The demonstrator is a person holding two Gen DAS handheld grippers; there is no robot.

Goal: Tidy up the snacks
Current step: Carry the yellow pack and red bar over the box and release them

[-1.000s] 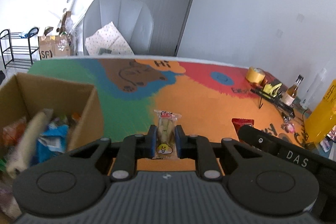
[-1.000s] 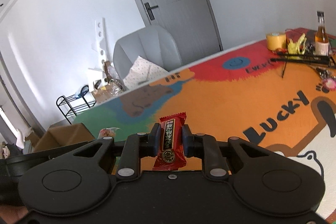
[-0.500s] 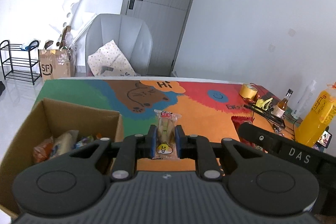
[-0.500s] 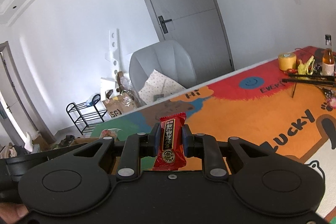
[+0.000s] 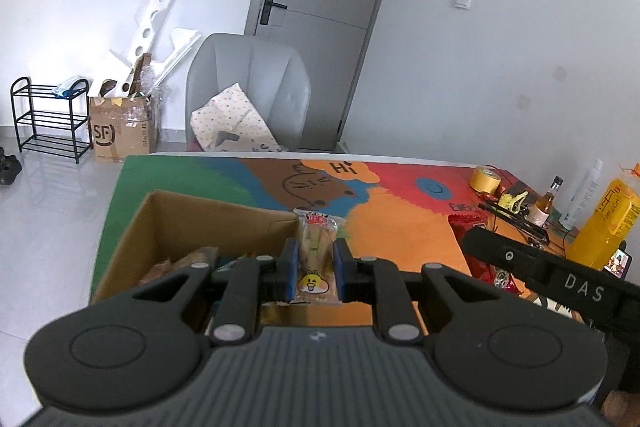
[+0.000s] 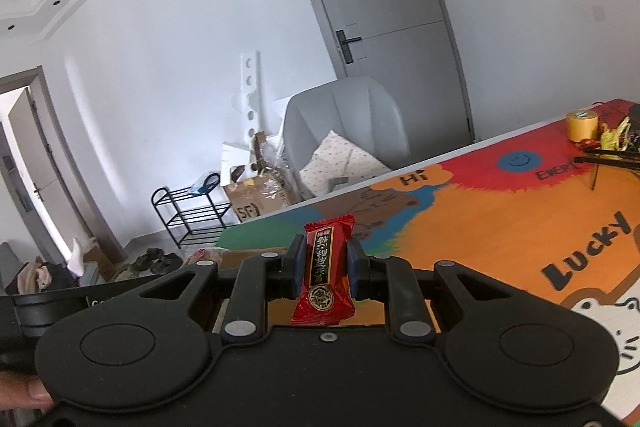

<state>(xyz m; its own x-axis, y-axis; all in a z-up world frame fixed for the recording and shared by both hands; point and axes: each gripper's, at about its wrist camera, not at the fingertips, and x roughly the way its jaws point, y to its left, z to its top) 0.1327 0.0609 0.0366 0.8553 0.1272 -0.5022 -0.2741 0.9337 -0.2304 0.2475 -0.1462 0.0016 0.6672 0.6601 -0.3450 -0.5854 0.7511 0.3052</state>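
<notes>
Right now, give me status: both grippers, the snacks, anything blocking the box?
Left gripper shut on clear-wrapped snack. Right gripper shut on red snack. Cardboard box open, part full, nothing blocking.

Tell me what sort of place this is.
Probably a room in a home or small office: a grey padded armchair by a grey door, a black metal shoe rack on the tiled floor, and a table with a colourful cartoon cover.

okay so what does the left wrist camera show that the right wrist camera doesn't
Left wrist only: the left tongs shut on a clear snack pack, the open inside of the cardboard box, a yellow bottle. Right wrist only: the right tongs shut on a red snack packet. Both: the colourful mat, grey chair, tape roll.
</notes>
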